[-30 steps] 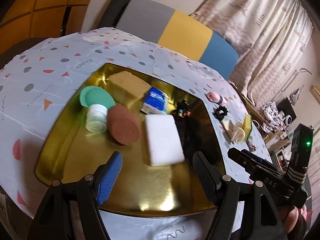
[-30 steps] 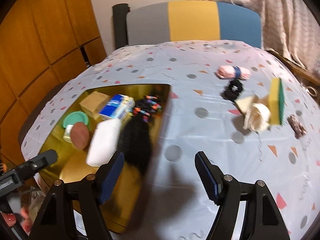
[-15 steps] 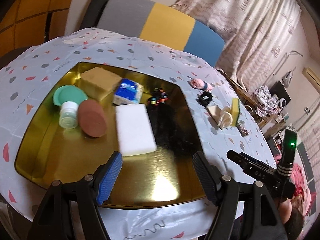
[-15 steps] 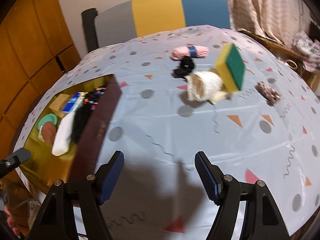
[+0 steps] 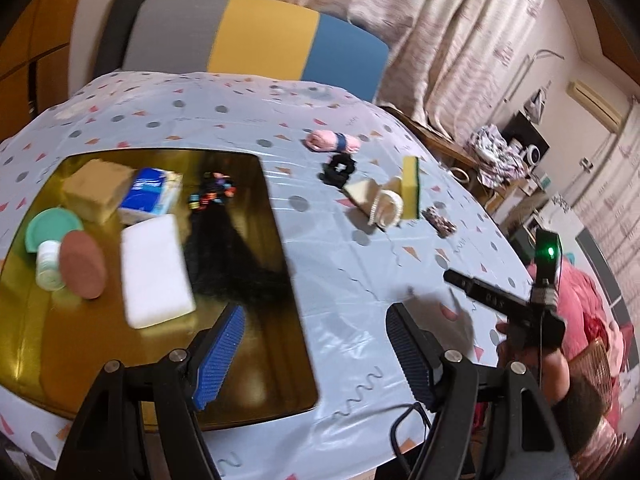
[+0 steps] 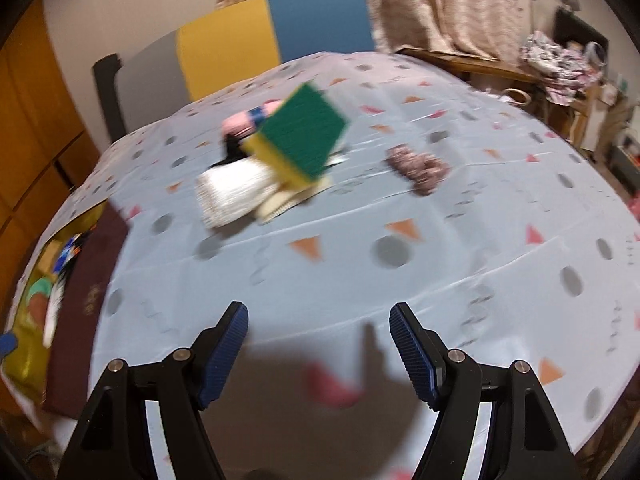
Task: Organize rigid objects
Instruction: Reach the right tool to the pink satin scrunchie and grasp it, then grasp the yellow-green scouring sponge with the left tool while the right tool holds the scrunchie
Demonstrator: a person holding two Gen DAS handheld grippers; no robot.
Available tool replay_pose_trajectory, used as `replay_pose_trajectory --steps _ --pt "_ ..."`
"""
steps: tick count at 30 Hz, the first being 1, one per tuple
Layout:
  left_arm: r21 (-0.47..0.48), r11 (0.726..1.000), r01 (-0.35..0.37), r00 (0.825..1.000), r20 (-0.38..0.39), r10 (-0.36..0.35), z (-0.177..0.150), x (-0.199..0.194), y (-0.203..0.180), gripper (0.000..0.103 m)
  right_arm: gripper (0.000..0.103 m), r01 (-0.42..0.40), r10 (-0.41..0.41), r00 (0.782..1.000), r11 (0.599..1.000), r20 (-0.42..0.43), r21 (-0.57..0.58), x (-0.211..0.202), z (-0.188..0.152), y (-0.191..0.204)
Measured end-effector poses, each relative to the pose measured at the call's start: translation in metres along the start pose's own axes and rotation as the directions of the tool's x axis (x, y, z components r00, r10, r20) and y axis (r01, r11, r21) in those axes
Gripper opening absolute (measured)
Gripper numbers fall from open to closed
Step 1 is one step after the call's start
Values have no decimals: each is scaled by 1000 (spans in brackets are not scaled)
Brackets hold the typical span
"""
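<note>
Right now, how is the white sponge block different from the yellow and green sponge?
The white sponge block lies flat inside the gold tray; the yellow and green sponge stands on edge on the tablecloth, leaning against a cream item. The white one is a single colour; the other has a yellow body with a green face. Both are rectangular blocks.

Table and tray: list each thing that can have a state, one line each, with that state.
Left gripper: jaws open, empty.
Right gripper: jaws open, empty.
Small white jar: in the gold tray, upright.
Teal lid: flat behind the jar.
Yellow-green sponge: on edge, on the tablecloth.
</note>
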State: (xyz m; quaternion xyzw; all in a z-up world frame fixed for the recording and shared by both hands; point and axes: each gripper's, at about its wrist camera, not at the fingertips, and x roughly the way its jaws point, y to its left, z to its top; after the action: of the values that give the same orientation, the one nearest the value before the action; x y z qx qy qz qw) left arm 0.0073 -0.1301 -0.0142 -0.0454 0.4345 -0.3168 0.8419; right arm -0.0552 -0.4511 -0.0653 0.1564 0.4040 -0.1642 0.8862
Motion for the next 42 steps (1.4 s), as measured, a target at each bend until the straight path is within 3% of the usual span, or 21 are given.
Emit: replay_pose_trajectory --steps 9,13,19,22,24,29,35,42 --pt "15 1000 -4 999 -36 5 14 21 -21 74 74 109 -113 992 992 58 61 30 70 -59" --pt "13 1000 -15 999 -49 15 17 29 -22 74 74 162 -164 985 986 47 41 59 99 -69" --pt "20 999 -25 997 -76 26 24 43 -26 74 74 174 -174 985 985 14 16 103 118 -74" --pt "28 999 -23 996 -86 25 28 50 -30 74 72 174 -174 985 985 5 1 119 122 -76" --pt "37 999 -22 996 -91 25 30 55 -35 74 66 172 -172 985 985 -4 -15 125 121 -75" --pt "59 998 -3 995 -102 9 35 64 -47 74 29 171 -171 985 985 -12 -25 131 120 -77" --pt "109 994 30 995 -103 -19 44 74 -73 74 26 112 -112 994 994 1 9 106 110 -80" --pt "151 987 60 992 -122 -41 64 108 -104 74 26 16 -17 1000 996 17 89 70 73 -78"
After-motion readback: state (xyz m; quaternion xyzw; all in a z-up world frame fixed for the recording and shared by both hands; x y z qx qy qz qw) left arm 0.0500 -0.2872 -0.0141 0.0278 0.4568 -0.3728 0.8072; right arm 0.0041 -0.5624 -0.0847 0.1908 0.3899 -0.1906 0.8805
